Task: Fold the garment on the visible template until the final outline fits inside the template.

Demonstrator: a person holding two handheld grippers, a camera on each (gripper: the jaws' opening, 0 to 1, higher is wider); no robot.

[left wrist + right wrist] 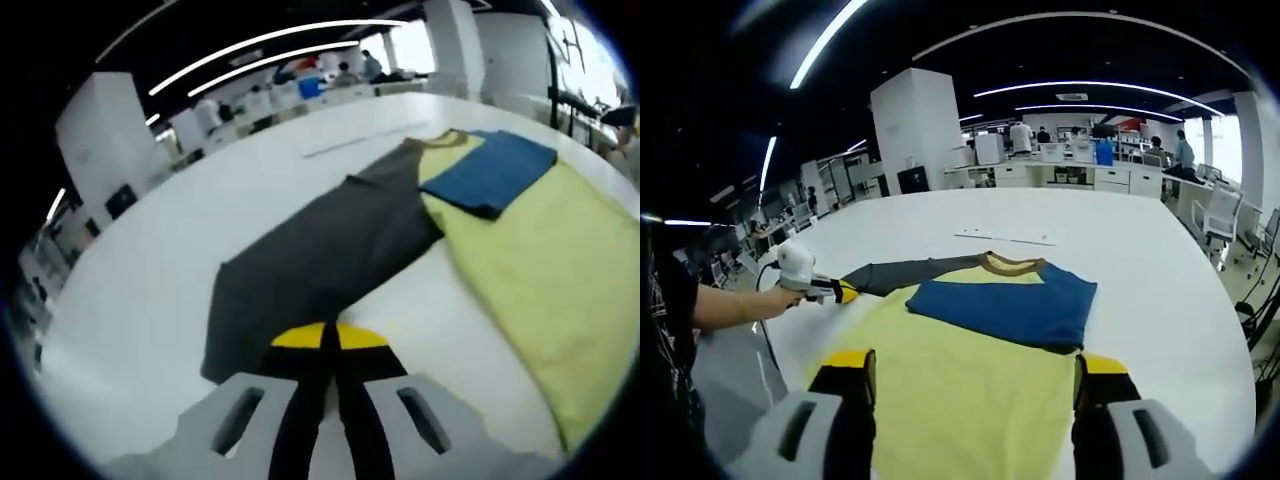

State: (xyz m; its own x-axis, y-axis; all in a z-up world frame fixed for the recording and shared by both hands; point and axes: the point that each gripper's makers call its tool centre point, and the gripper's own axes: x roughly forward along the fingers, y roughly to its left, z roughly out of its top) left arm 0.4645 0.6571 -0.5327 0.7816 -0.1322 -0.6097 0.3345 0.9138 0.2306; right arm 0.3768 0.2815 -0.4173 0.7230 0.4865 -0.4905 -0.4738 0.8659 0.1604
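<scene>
A shirt with a yellow body [540, 270] lies flat on the white table [150, 280]. Its blue sleeve [495, 170] is folded across the chest, and its grey sleeve [320, 250] stretches out sideways. My left gripper [330, 340] is shut with its yellow tips on the grey sleeve's end. From the right gripper view, the left gripper [840, 293] sits at the cuff of the grey sleeve [910, 272], held by a hand [750, 300]. My right gripper [978, 375] stands open over the yellow body [960, 340] near its hem, short of the blue sleeve [1010, 305].
A thin pale strip [1005, 238] lies on the table [1140, 230] beyond the collar. The table's near edge runs close to the left gripper. Desks, chairs and several people stand far behind in the office.
</scene>
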